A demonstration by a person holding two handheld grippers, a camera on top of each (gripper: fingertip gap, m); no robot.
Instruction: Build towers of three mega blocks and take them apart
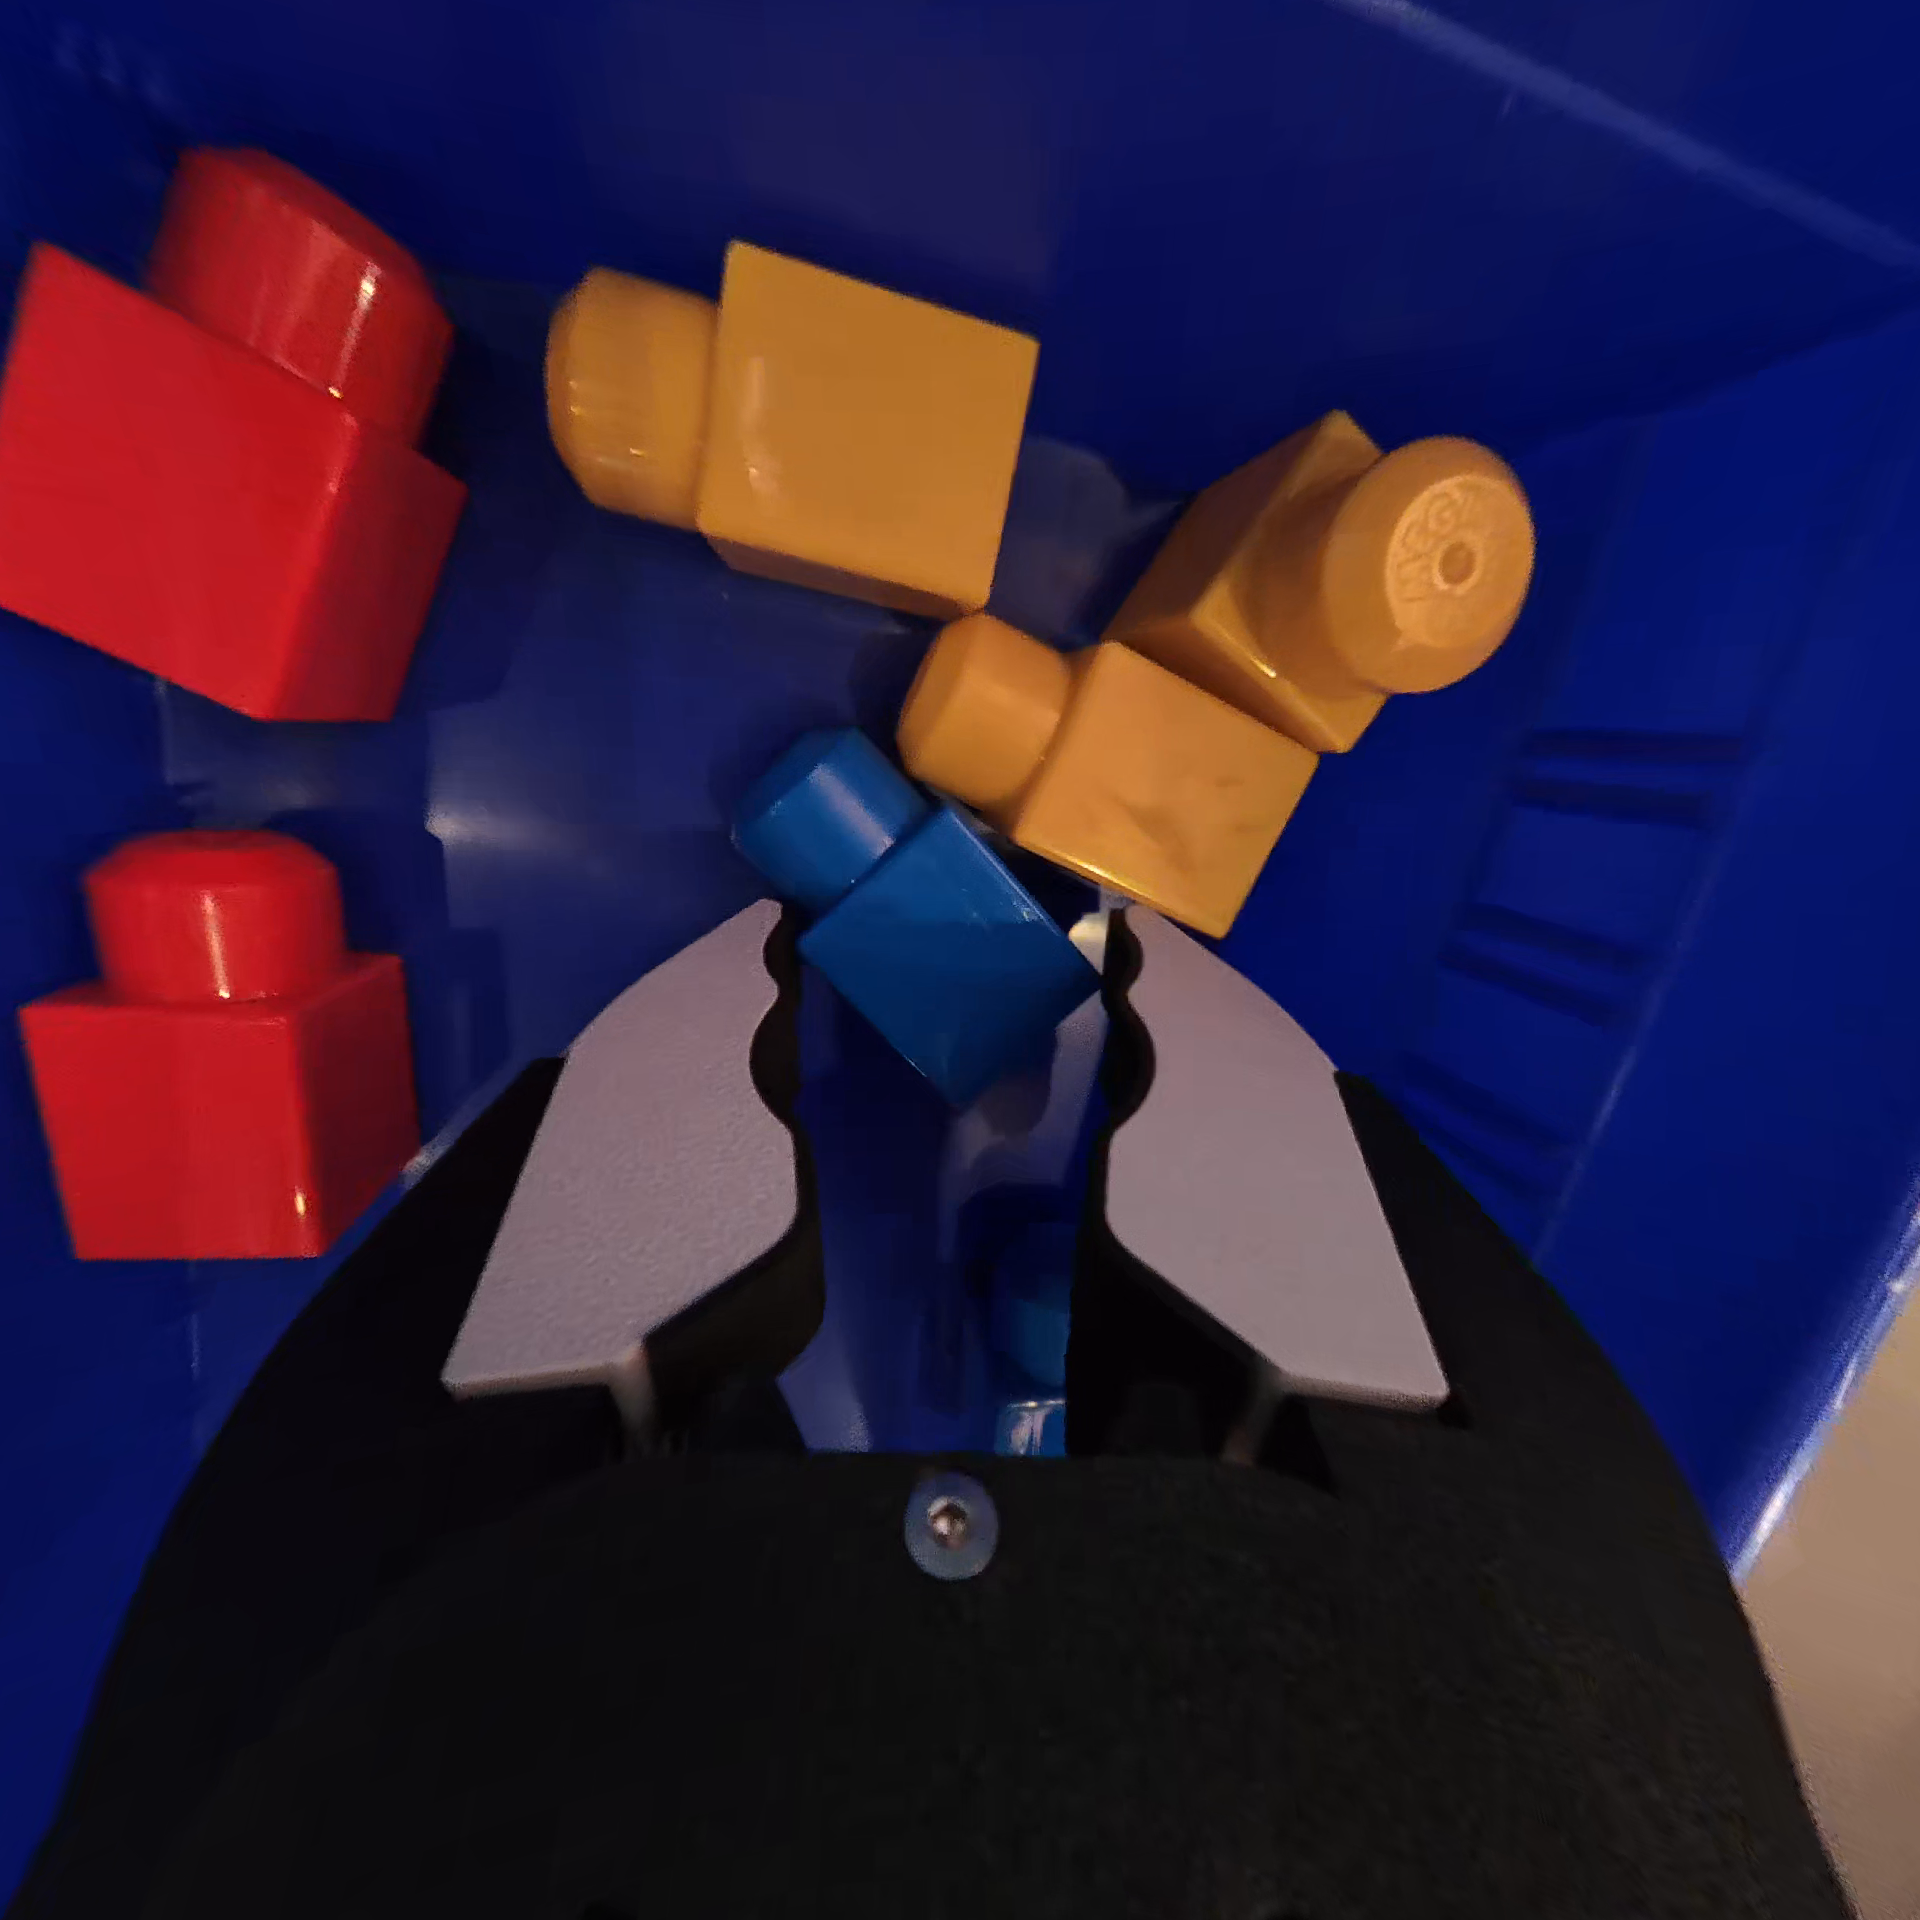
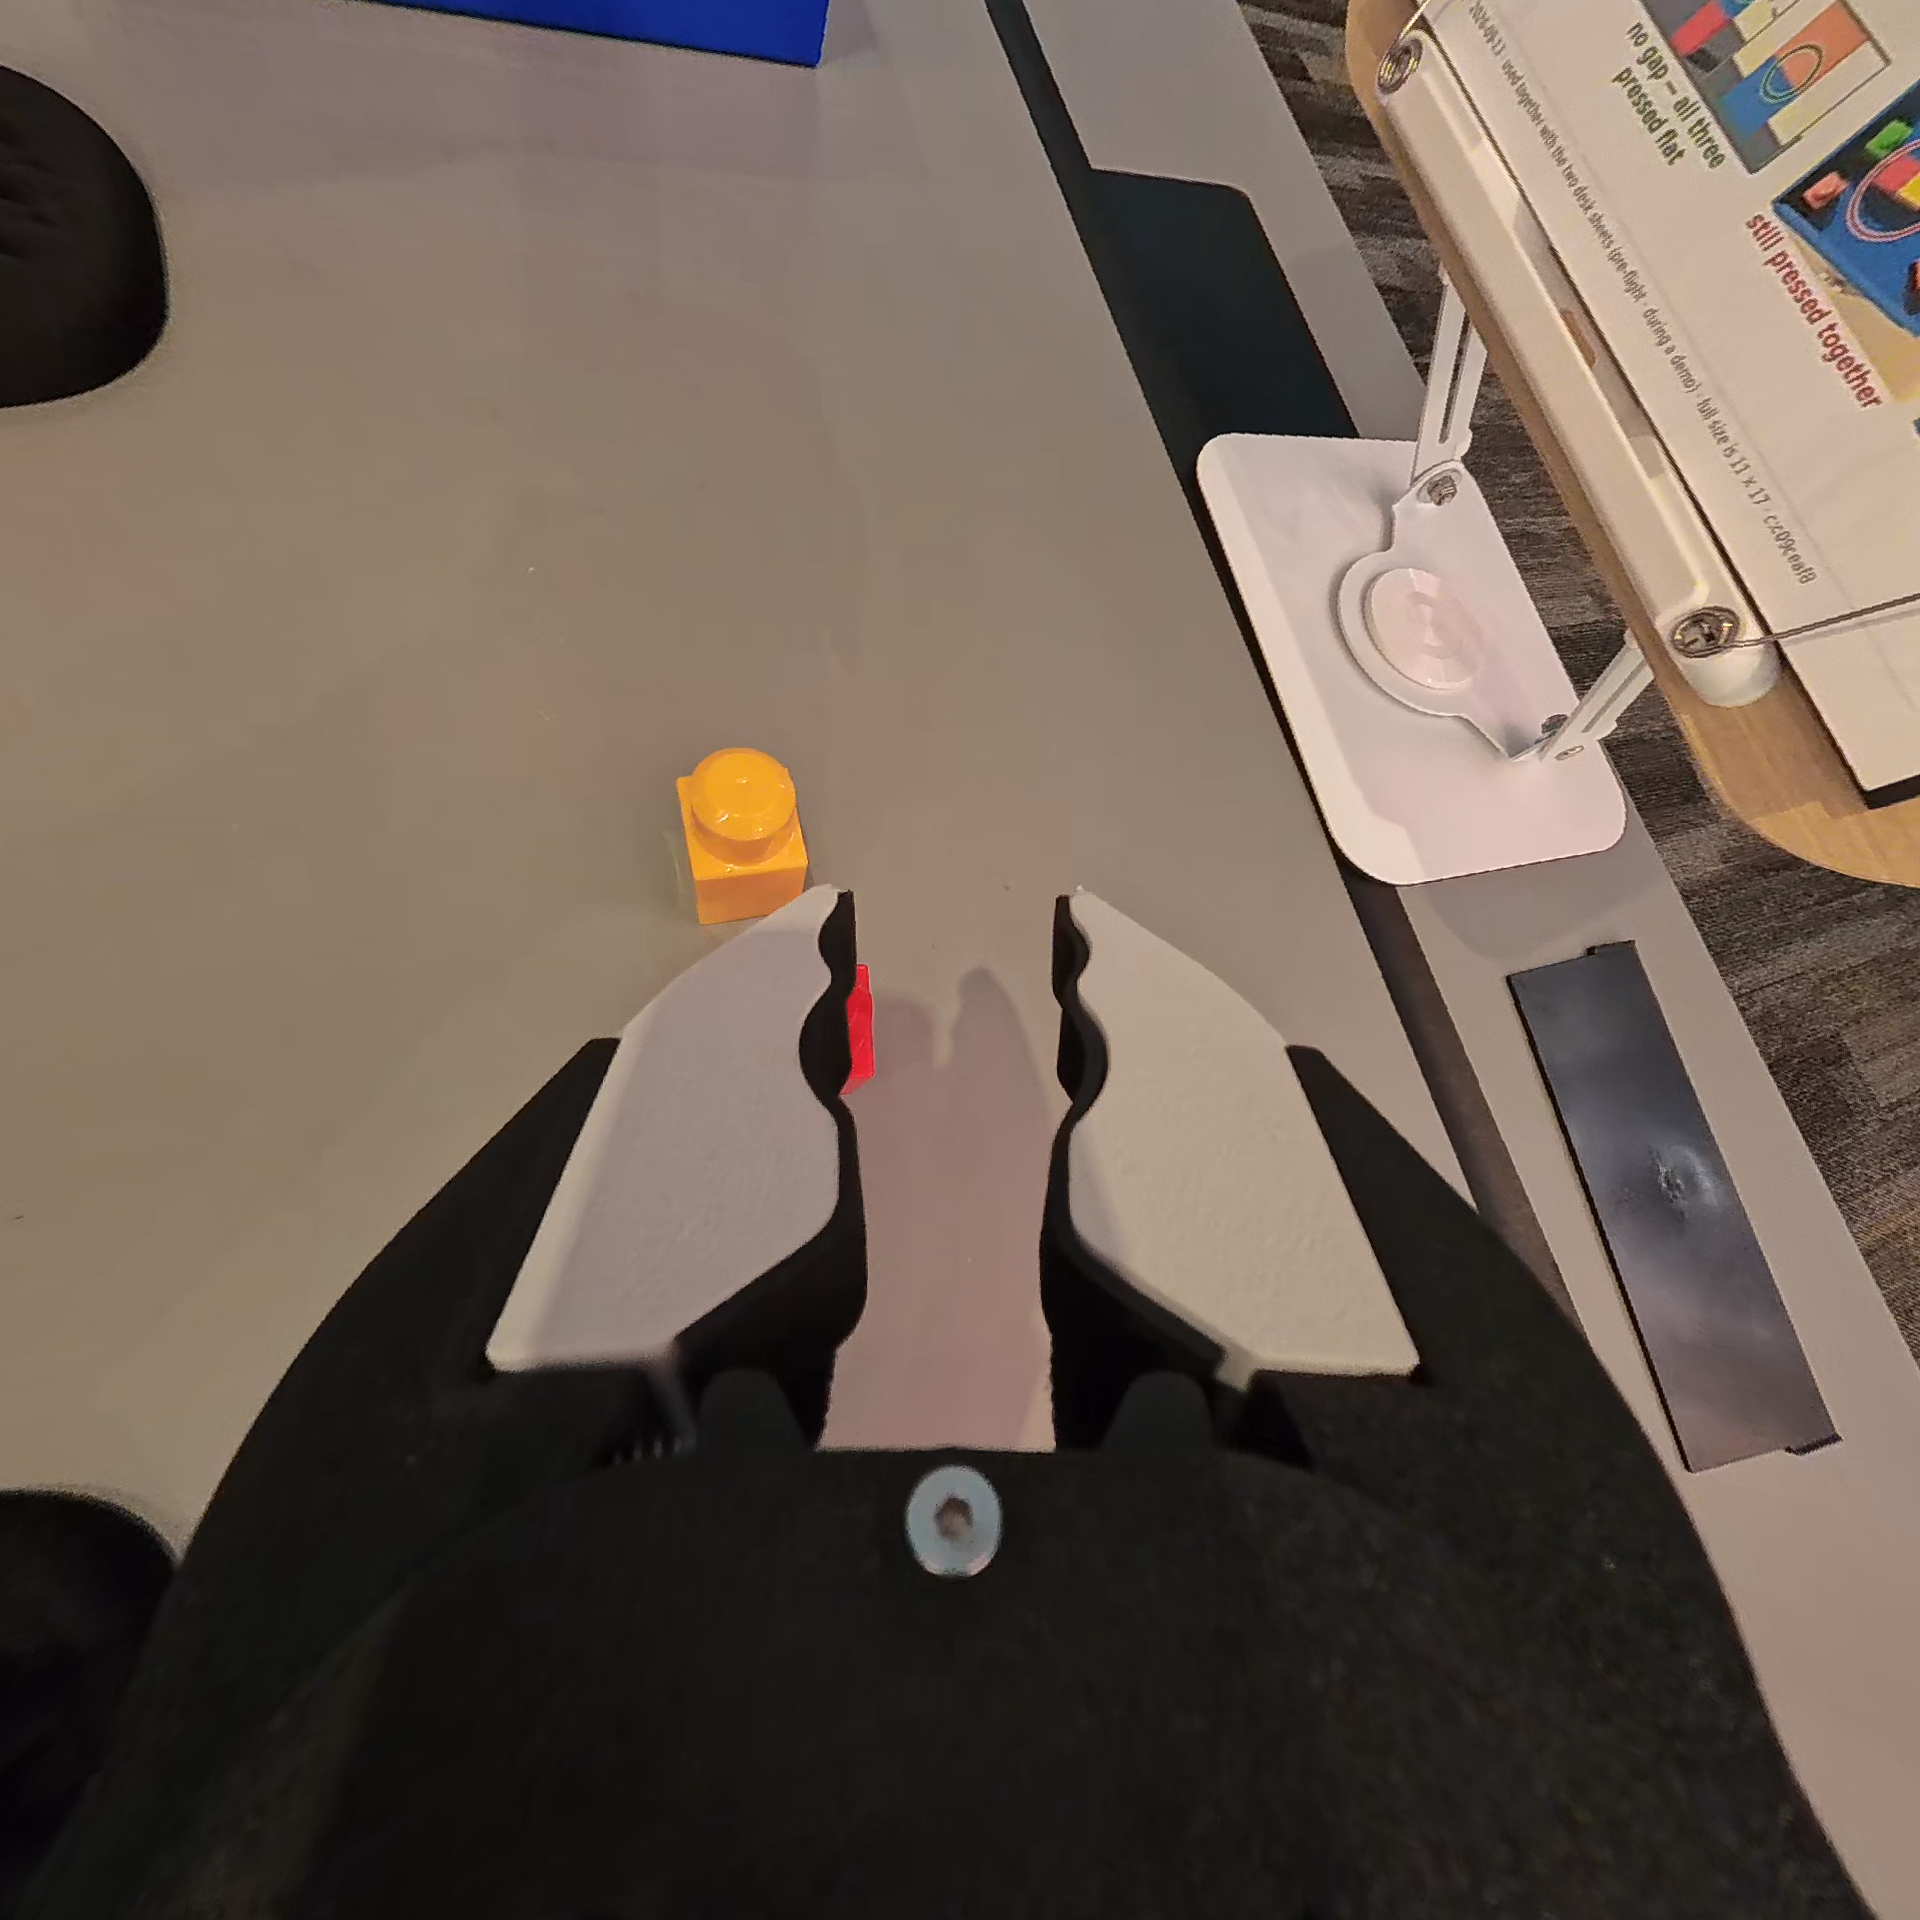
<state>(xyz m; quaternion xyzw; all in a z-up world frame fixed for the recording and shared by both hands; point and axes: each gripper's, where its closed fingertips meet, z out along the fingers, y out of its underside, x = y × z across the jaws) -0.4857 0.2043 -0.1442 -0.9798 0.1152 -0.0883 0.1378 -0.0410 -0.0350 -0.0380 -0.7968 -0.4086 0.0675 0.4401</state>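
Note:
In the left wrist view my left gripper [image 1: 948,920] reaches down into a blue bin [image 1: 1621,727]. Its jaws are open around a tilted blue block [image 1: 935,935] that lies between the fingertips; I cannot tell if they touch it. Three yellow blocks [image 1: 852,436] [image 1: 1132,769] [image 1: 1330,582] and two red blocks [image 1: 208,468] [image 1: 208,1081] lie around it. A second blue block [image 1: 1029,1351] shows low between the fingers. My right gripper [image 2: 956,904] is open and empty over the grey table [image 2: 416,520]. A yellow block [image 2: 740,836] stands upright just beyond its left fingertip. A red block [image 2: 858,1029] peeks out behind that finger.
The blue bin's corner [image 2: 623,26] shows at the far edge of the right wrist view. A white stand base [image 2: 1403,644] holding a board with a printed sheet [image 2: 1714,260] sits at the table's right edge. A black shape [image 2: 62,239] is at far left. There is about 50 centimetres between the tips of the two grippers.

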